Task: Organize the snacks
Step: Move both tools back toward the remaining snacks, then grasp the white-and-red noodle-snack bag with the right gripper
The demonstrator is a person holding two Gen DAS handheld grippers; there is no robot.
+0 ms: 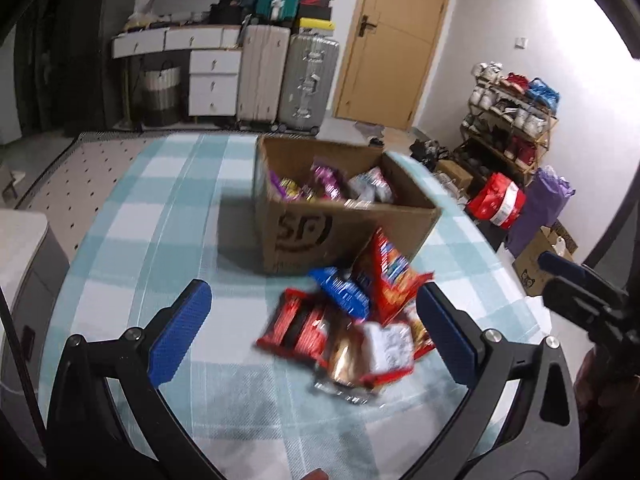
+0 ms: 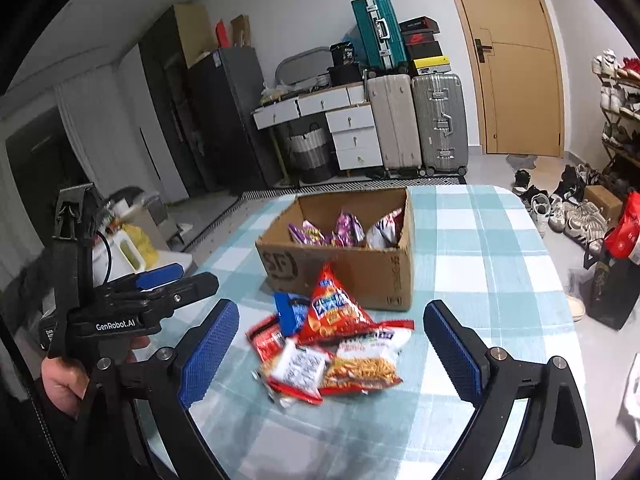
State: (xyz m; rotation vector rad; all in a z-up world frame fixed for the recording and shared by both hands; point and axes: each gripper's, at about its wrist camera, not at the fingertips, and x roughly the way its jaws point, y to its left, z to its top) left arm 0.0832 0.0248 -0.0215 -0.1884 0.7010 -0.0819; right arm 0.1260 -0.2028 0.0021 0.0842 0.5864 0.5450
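- Snacks lie in a loose heap on the counter, which wears a pale blue and white checked cloth, just in front of a cardboard box.
- Topmost in the heap, a red triangular bag leans up toward the box's front wall; a blue packet sits at its left, a red and black wrapper lower left, and a white-labelled packet beside a bag of thin yellow sticks nearest the cameras.
- Inside the box, purple and white packets stand along the far side.
- Left tongs are spread wide and empty, with the heap showing between the blue pads, which touch nothing.
- Right tongs are likewise wide apart and hold nothing, framing the same heap from above.
- A hand grips the left tool's handle at the left of the right wrist view.
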